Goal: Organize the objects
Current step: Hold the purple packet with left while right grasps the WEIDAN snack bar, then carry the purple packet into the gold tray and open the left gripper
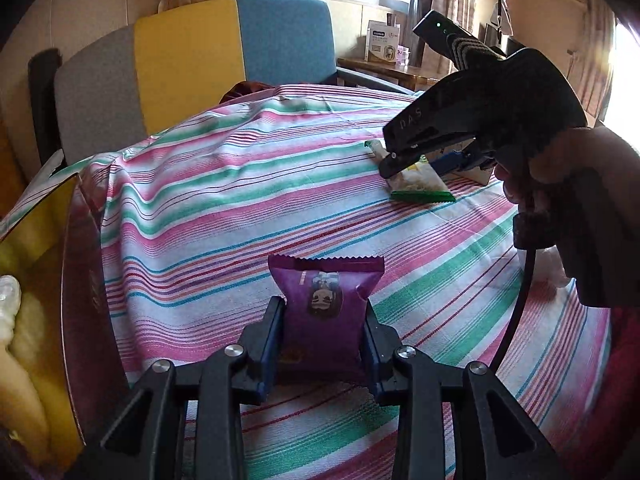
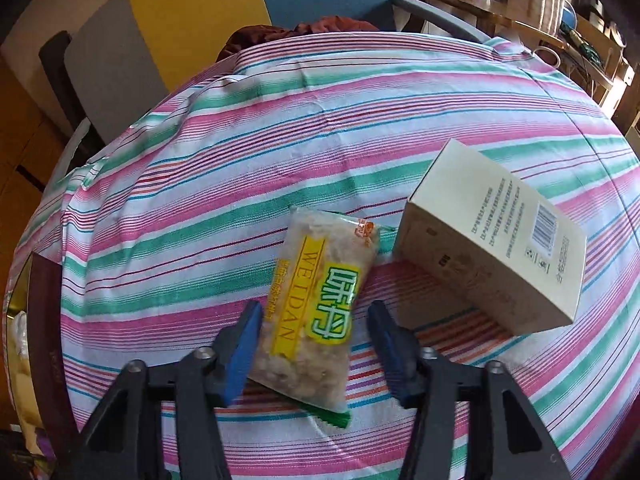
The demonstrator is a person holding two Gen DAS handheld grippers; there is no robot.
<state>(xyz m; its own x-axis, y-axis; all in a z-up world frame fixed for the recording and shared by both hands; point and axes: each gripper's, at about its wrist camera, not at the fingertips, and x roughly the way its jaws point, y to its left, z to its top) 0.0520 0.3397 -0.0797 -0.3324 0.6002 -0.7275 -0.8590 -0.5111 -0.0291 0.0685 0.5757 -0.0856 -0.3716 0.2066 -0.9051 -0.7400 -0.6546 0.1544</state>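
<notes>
Left gripper (image 1: 324, 344): clenched on the purple packet (image 1: 325, 312), held over the table's (image 1: 240, 184) near part.
Right gripper (image 2: 316, 344): released, straddling the clear snack packet (image 2: 320, 300).
Packet axis: runs along the fingers.
Beyond: cream box (image 2: 492, 240), right edge.

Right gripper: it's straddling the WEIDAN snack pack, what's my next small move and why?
Probably close the right gripper on the WEIDAN snack pack. Its fingers sit open on either side of the pack, which lies flat on the striped cloth, apart from the cream box. The left gripper already grips the purple packet, so nothing else seems pending.
</notes>
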